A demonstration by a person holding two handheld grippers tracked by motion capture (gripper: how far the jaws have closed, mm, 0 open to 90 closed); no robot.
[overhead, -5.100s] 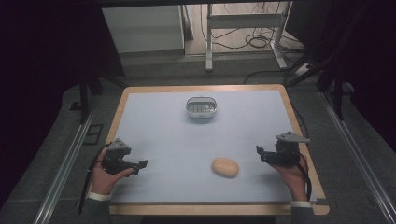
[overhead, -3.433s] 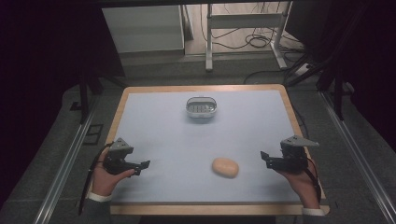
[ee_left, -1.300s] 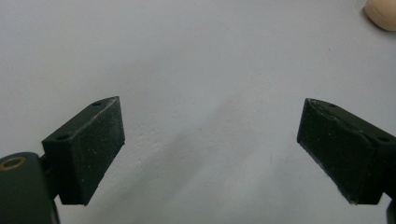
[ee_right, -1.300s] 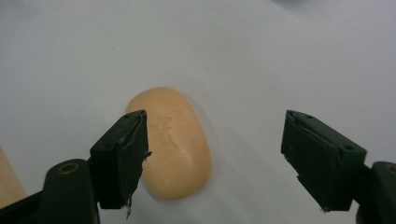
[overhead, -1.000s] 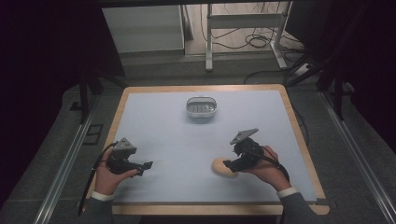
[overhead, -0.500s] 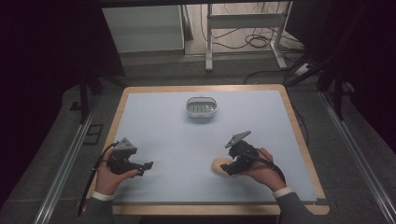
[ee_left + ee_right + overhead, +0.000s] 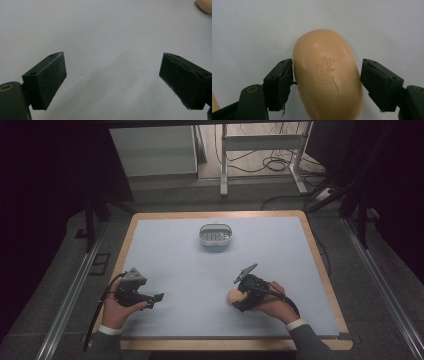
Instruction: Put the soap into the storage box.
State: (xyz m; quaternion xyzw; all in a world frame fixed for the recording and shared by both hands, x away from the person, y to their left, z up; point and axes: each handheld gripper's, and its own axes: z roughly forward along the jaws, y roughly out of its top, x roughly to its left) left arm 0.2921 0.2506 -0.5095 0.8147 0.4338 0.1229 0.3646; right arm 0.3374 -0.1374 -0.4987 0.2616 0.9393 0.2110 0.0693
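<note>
The right gripper [image 7: 325, 82] has its two black jaws set either side of a tan, rounded oval bar of soap [image 7: 327, 75], which lies on the pale blue-grey table mat [image 7: 180, 265] near the front edge, right of centre. The jaws have just been closing. The left pad sits against the bar's flank, while a thin sliver of mat seems to show beside the right pad — so I read it as straddled, not yet pinched.

To do this grasp well, I would keep the jaws level across the bar's short width, low enough to catch its widest part, and squeeze slowly; the smooth curved sides could let it squirt forward if the pads land high.

The left gripper [image 7: 112, 80] rests spread wide over bare mat with nothing between its pads.

The right gripper view gives what the high view cannot: the stamped mark on the bar's top and how each pad stands to it. The high view, where the hand covers most of the bar, gives the layout instead — a small oval metal dish [image 7: 216, 235] well away at the far side.
</note>
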